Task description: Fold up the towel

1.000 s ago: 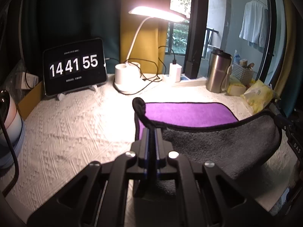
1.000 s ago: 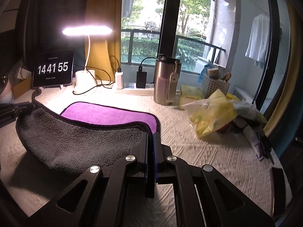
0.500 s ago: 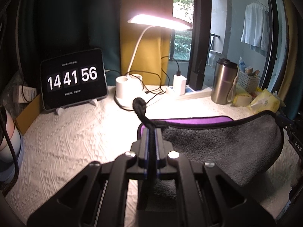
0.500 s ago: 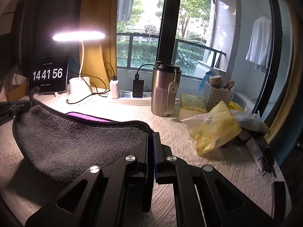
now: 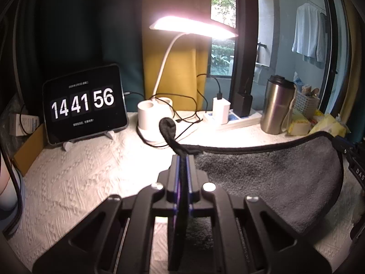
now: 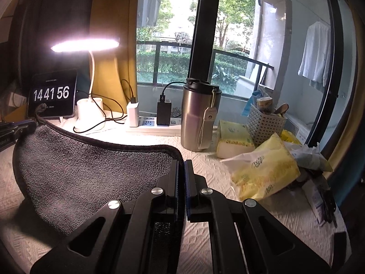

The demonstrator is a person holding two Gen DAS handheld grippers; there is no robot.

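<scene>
Two grippers have the towel (image 5: 269, 178) pinched at once. Your left gripper (image 5: 181, 159) has its fingers closed tight on one corner, with a rolled black nub of the hem poking up past the fingertips. Your right gripper (image 6: 181, 164) is clamped the same way on the other corner, the black hem running straight into the narrow slit between its pads.

The towel hangs between them as a sagging grey sheet, its black-edged top rim curving from one gripper to the other. Its lower part droops down toward the white patterned tablecloth (image 5: 75, 178); whether it touches the cloth you cannot tell from either view.

Behind the towel, at the back of the table, stand a tablet clock (image 5: 84, 104) reading 14 41 56, a lit white desk lamp (image 5: 194, 26), a power strip (image 6: 152, 126) with chargers plugged in, and a steel tumbler (image 6: 198, 116). To the right of the tumbler lie yellow tissue packs (image 6: 262, 171) and a small white basket (image 6: 265, 123).
</scene>
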